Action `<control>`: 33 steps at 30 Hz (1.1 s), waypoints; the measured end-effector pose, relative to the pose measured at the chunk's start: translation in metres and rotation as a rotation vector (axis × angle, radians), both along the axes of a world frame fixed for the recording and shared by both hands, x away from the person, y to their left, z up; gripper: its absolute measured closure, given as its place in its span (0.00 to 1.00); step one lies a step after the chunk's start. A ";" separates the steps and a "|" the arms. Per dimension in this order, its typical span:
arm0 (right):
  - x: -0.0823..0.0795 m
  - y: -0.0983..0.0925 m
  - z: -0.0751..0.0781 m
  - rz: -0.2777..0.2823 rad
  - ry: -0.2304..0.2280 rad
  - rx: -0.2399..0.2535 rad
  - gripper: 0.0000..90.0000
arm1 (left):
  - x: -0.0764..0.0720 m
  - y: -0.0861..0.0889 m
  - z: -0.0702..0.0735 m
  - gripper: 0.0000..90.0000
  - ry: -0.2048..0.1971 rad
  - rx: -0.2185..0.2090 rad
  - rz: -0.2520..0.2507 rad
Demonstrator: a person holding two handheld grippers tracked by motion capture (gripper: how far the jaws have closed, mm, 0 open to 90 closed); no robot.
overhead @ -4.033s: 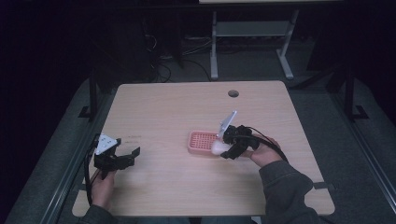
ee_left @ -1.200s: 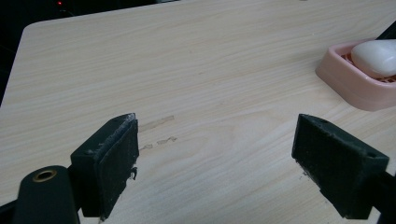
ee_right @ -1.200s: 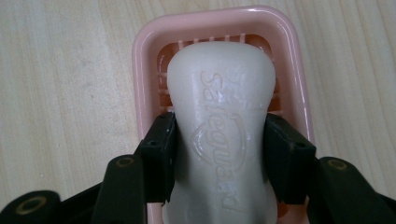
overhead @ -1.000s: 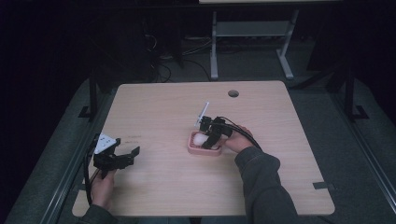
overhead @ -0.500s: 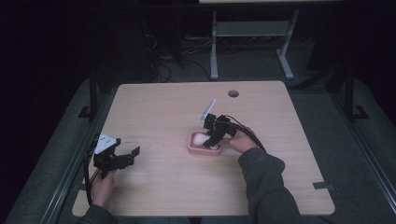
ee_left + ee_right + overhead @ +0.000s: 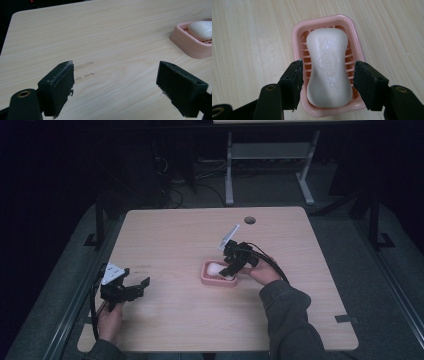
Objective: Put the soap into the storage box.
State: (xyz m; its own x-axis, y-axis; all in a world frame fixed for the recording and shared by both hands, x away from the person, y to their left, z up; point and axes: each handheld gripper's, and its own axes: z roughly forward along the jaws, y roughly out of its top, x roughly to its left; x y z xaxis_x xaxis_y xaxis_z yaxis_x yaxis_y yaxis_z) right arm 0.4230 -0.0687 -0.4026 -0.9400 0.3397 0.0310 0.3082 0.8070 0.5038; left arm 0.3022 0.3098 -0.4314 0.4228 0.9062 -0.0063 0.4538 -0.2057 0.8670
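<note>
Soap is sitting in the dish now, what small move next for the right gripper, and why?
Probably lift the right gripper straight up and back. The soap lies flat in the pink dish, and the fingers stand open with gaps either side, so nothing is held.

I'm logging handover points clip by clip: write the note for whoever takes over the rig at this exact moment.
Right claw: open, jaws on either side of the white bar of soap with gaps both sides; not gripping.
Left claw: open, holding nothing, low over the light wooden table near its left edge.
Soap lies flat in the pink slotted plastic soap dish, mid-table.
Done: soap sits in the dish.
Left: probably just lifting the right claw clear without nudging the dish.
</note>
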 end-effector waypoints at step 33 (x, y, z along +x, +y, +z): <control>-0.030 -0.037 0.009 -0.051 -0.011 0.043 0.40 | 0.000 -0.002 -0.001 0.16 0.000 0.010 -0.004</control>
